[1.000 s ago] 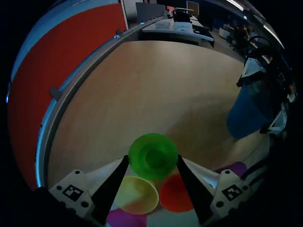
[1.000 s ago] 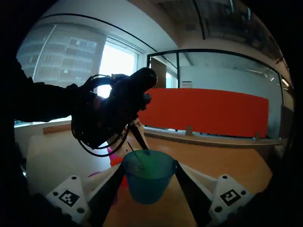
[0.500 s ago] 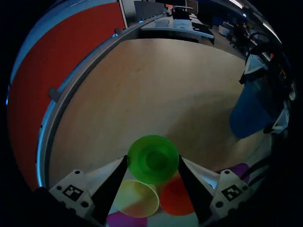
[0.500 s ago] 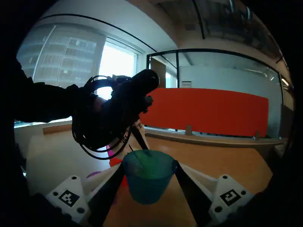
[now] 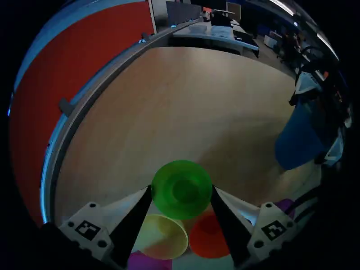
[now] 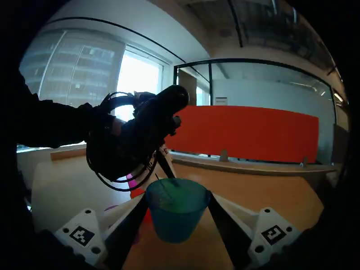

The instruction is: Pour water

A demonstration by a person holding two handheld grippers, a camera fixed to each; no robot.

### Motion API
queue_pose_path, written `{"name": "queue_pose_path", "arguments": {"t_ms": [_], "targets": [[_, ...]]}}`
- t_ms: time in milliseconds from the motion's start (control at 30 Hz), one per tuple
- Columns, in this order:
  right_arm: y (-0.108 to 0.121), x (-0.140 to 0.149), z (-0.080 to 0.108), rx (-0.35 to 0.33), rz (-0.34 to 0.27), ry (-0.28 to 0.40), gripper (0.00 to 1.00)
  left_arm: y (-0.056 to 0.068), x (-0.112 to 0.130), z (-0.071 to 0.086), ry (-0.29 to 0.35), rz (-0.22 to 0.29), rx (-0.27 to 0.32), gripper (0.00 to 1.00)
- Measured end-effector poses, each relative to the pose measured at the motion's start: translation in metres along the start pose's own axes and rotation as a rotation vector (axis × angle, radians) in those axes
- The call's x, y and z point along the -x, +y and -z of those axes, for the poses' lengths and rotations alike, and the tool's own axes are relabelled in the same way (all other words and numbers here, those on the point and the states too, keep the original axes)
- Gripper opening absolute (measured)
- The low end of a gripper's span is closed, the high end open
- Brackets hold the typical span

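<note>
The left tongs are closed on a green cup, one finger pressing each side, the cup raised above the table; whether its open mouth or its base faces the camera I cannot tell; below it on the near table stand a yellow cup and an orange cup, just beside each other, with a purple cup at the near edge; to the far right a blue cup hangs above the wood, well apart from the green one; a red partition runs along the table's left side.

In the right gripper view the right tongs grip that blue cup upright, both fingers against its walls; a green tint shows through its upper part, and whether it holds water I cannot tell; just beyond its rim a dark-gloved hand holds the left tongs, looped with black cables.
</note>
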State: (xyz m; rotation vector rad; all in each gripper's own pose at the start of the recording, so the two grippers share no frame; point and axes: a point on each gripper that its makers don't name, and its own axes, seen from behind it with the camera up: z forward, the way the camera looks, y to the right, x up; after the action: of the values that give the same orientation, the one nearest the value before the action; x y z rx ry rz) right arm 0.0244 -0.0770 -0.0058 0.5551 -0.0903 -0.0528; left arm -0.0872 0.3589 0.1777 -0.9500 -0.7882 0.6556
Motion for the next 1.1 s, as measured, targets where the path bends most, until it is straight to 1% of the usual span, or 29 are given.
{"name": "queue_pose_path", "arguments": {"t_ms": [200,300,500,800,900,1100], "targets": [[0.002,0.000,0.001,0.005,-0.001,0.000,0.94,0.000,-0.001,0.002,0.016,-0.005,-0.002,0.89],[0.003,-0.001,0.000,0.008,-0.004,0.002,0.95,-0.001,-0.006,0.006,0.035,-0.006,-0.008,0.88],[0.001,-0.002,0.000,0.008,-0.001,-0.001,0.94,-0.002,-0.021,0.018,0.091,-0.009,-0.020,0.88],[-0.007,-0.007,-0.001,0.004,0.020,-0.009,0.94,0.000,-0.039,0.047,0.190,-0.015,-0.053,0.88],[-0.010,-0.007,-0.001,0.003,0.027,-0.013,0.94,0.002,-0.042,0.060,0.226,-0.011,-0.062,0.88],[-0.016,-0.011,-0.001,0.002,0.042,-0.021,0.94,0.005,-0.044,0.091,0.309,0.020,-0.081,0.88]]}}
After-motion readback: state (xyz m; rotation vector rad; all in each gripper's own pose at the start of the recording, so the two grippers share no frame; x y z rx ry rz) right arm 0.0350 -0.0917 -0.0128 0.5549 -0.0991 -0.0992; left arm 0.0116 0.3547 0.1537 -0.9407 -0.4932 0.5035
